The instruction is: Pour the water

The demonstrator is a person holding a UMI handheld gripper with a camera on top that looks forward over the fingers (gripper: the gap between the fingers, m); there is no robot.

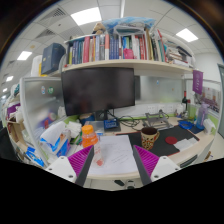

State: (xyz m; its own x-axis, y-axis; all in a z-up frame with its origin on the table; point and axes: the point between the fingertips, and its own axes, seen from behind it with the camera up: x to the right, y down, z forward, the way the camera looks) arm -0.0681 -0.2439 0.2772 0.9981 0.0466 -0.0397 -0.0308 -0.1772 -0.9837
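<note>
On the counter [170, 140], just ahead of the left finger, stands an orange bottle [88, 134]; its label is too small to read. Right of it sits a brown patterned cup [149, 137]. The hand-held gripper [112, 160] is spread wide, pinching nothing.

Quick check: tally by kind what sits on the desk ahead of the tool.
Orange container: 1
Patterned cup: 1
White paper sheet: 1
Monitor: 1
Total: 4
The tool is open, its fingers either side of the paper sheet, gripping nothing.
</note>
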